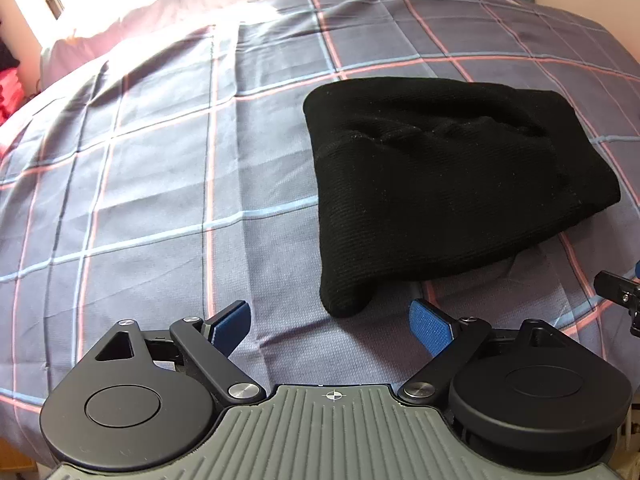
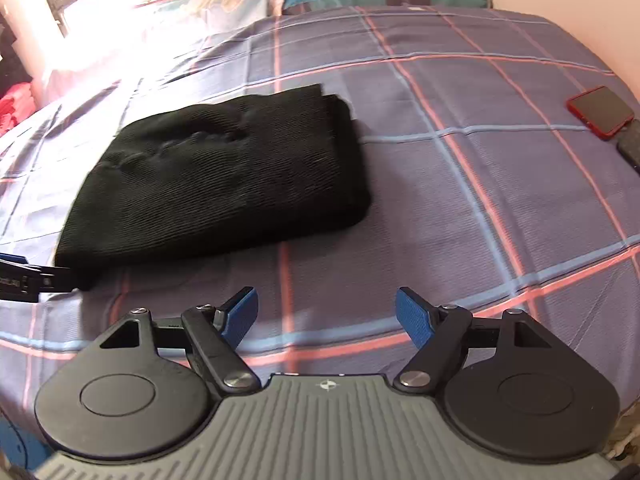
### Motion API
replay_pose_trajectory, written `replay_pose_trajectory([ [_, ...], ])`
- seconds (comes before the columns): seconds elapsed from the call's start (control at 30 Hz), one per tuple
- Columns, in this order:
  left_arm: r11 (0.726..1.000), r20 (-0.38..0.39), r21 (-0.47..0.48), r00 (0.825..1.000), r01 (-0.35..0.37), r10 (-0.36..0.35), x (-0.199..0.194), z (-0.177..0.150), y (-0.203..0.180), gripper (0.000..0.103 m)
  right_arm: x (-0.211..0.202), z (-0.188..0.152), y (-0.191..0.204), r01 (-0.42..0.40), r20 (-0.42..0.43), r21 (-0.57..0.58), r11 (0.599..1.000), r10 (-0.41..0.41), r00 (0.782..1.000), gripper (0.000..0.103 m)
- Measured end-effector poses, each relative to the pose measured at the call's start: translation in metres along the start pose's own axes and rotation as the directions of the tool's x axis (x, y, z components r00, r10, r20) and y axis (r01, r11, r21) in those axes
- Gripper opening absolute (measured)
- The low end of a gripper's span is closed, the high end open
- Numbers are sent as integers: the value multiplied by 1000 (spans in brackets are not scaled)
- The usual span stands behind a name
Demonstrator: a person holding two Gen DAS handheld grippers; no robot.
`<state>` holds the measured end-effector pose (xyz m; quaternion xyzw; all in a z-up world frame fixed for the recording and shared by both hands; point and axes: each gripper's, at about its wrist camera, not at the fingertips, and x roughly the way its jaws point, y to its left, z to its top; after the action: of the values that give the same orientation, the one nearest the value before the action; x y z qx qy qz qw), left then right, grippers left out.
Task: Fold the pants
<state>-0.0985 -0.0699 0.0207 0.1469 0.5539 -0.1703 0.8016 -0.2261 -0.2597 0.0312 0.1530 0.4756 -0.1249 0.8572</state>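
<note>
Jaws of left gripper [image 1: 330, 326] and right gripper [image 2: 326, 316] gape wide, empty, below the folded pants [image 1: 440, 184] on the bed [image 1: 160, 184].

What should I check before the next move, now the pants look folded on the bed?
1. Pants folded into one compact bundle: ok.
2. Bundle lies fully on the bedsheet, not hanging over an edge: ok.
3. Left tool open and empty, its pads off the cloth: ok.
4. Right tool open and empty, nothing between its pads: ok.
5. Phone lies well clear of the pants, near the right edge of the bed: ok.
6. Layers square under the top fold: cannot tell, the near corner bulges and the underside is hidden.
</note>
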Motion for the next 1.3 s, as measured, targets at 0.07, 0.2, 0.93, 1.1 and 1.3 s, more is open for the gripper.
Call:
replay_pose_trajectory([
  [0.07,1000,-3,-1,1000,3,-3,-2,-5,0,103,-3,-2,8,-13,-2,-6,1000,13,1000,79],
  [0.2,1000,-19,1,1000,9,-8,0,-11,-3,103,-7,-7,20,-30,-13,-15,999,30,999,80],
  [0.93,999,-76,40,997,3,0,4,-33,-19,103,-9,-29,20,-32,-48,12,999,33,998,83],
  [1.1,999,-90,42,996,2,2,9,-38,-21,103,-7,-30,19,-35,-56,13,999,36,998,83],
  [1.3,999,-98,35,995,-1,4,12,-41,-21,103,-7,-30,22,-44,-55,4,999,44,998,85],
])
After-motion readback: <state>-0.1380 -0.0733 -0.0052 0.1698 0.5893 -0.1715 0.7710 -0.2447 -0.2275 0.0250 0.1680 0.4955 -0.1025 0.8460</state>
